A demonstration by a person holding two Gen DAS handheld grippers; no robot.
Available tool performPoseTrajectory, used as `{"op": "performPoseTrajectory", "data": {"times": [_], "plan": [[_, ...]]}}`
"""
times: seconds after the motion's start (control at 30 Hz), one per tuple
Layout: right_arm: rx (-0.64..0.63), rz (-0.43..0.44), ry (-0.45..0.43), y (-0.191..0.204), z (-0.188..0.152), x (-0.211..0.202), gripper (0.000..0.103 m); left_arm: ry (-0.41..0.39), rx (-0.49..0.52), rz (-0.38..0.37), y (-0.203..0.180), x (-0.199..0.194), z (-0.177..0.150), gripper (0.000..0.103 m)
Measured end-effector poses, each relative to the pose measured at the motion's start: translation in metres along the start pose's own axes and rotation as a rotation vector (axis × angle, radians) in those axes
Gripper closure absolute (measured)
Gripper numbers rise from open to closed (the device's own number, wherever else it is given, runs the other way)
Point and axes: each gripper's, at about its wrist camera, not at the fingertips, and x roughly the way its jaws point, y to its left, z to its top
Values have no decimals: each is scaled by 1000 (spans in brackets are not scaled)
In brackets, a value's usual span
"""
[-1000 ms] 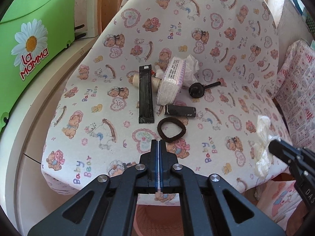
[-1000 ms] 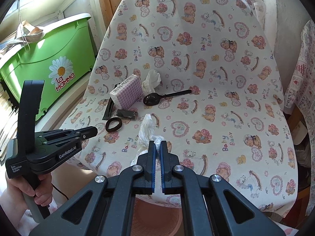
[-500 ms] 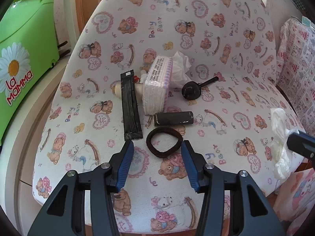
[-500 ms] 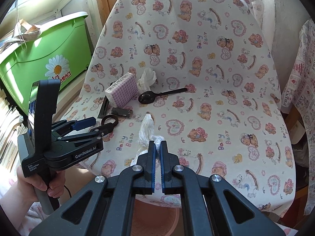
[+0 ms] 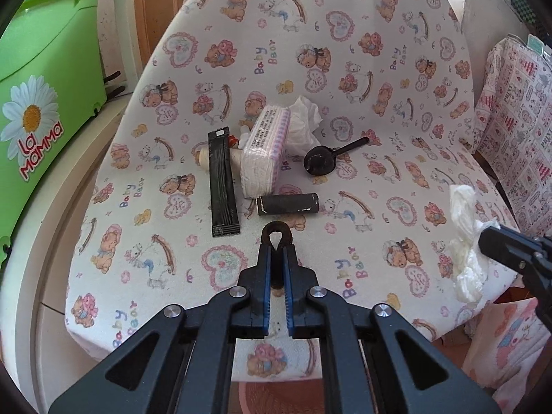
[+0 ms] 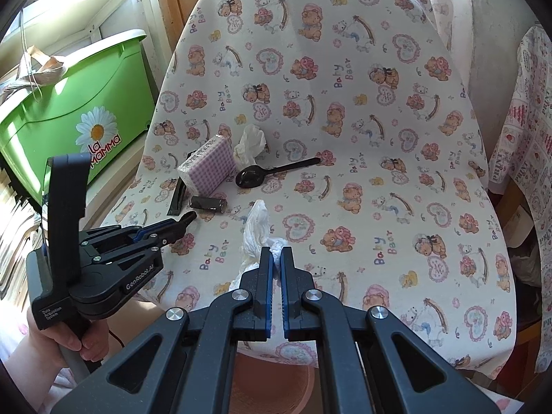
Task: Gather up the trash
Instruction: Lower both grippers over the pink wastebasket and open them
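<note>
Trash lies on a chair seat with a teddy-bear cover (image 5: 379, 69). My left gripper (image 5: 277, 248) is shut on a brown hair tie (image 5: 276, 225), whose loop sticks out past the fingertips. Just beyond it lie a black tube (image 5: 288, 203), a black sachet (image 5: 222, 183), a lilac tissue pack (image 5: 265, 153), a crumpled tissue (image 5: 303, 124) and a black spoon (image 5: 321, 164). My right gripper (image 6: 277, 253) is shut on a crumpled white wrapper (image 6: 257, 227) over the seat's front. The left gripper (image 6: 188, 219) shows at the left of the right wrist view, held by a hand (image 6: 65, 338).
A green bin (image 5: 45, 79) with a daisy label stands left of the chair on a pale ledge. A patterned cloth (image 5: 517, 120) hangs at the right. A pinkish basket (image 6: 272, 379) sits below the seat's front edge.
My left gripper opened, moved forward over the hair tie and closed on it. The right gripper kept still with the white wrapper.
</note>
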Motion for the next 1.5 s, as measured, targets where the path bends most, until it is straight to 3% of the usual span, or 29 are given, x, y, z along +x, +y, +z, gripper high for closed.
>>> {"op": "performPoseTrajectory", "data": {"times": [0.3,0.43,0.57,0.73,0.9,1.2,1.5], "plan": [[-16,44,-3,11,-13,-23,98,-58,-36,-21,1,-66,-17,97],[-30,73,-2,20,-22,-36,98,-39,-96,-49,4,-77,-33,97],[-47,86,20,29,-39,-44,98,36,-88,-30,-1,-75,-53,97],[-102,38,116,43,-67,-38,98,212,-156,-107,3,-50,-72,97],[-62,98,246,44,-92,-18,98,330,-191,-120,0,-23,-88,96],[-55,60,444,40,-130,45,98,453,-204,-73,-5,28,-114,96],[-71,-5,533,35,-155,92,98,573,-189,-31,-10,64,-138,95]]}}
